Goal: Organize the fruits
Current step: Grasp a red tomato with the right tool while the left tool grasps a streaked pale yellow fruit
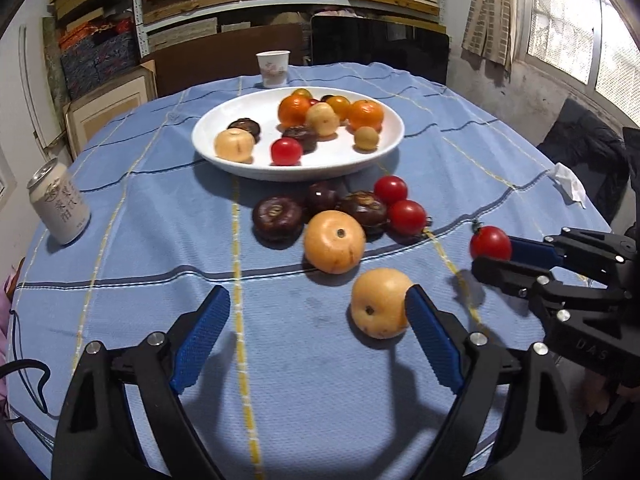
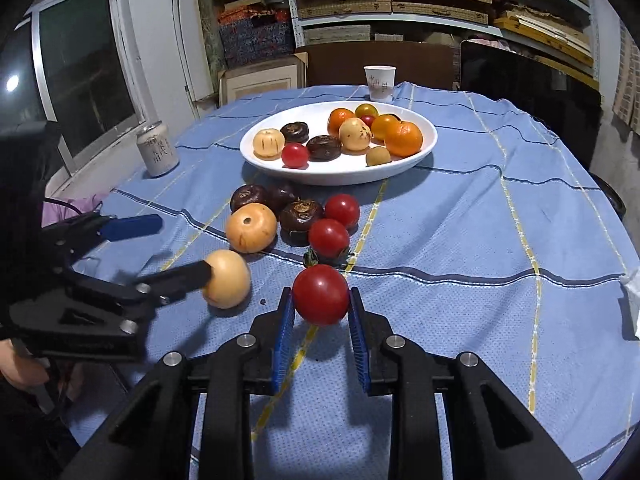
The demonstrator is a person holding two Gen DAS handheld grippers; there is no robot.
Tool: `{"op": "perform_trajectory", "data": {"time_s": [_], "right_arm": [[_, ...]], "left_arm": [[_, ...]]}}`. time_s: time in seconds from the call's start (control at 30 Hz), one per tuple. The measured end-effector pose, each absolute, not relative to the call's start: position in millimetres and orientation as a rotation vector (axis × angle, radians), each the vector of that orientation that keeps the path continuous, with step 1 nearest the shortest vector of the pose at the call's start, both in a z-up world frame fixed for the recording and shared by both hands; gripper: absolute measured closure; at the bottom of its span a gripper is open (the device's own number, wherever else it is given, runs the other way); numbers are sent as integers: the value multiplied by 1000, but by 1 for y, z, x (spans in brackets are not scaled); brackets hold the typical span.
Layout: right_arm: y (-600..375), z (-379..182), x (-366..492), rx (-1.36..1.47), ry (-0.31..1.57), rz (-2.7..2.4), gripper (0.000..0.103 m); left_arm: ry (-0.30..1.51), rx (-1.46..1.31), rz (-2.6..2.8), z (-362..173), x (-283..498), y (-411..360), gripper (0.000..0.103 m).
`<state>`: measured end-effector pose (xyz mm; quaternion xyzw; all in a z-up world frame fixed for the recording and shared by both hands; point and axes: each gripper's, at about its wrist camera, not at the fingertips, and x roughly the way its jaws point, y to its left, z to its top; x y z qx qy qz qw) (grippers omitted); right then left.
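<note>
glossy red tomato (image 2: 321, 294), round, smooth, unblemished

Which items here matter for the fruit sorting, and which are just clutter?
Job:
- red tomato pinched in right gripper
- yellow fruit beside open left gripper
- loose fruit pile on the cloth
- white plate

Clutter:
- drink can
- paper cup
- crumpled tissue

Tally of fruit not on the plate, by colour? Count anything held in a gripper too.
Red tomatoes: 3, one of them held in the right gripper
Dark brown fruits: 3
Tan fruits: 2
Total: 8
</note>
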<state>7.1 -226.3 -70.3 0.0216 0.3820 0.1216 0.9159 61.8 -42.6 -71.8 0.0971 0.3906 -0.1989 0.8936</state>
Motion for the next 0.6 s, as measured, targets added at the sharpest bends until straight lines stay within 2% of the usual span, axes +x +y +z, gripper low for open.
{"op": "perform_trajectory", "data": {"time_s": [0.13,0.2,0.3,0.37,0.47,0.6], "right_arm": [[-228,-71,9,55,780,255,76],[-229,-70,9,60,777,253,76],[-232,-69,5,74,765,250,75],[-235,-70,4,92,765,250,75],[-237,-70,3,98,768,250,75],[-237,-70,2,96,762,249,75]], "left_arm": [[839,199,-462,-76,60,-58,28],[854,199,-494,-79,60,-64,39],[864,213,-524,-81,60,-78,51],[878,218,-529,-85,61,-84,51],[912,224,-533,-92,67,-91,60],[924,205,-529,-94,74,-90,64]]}}
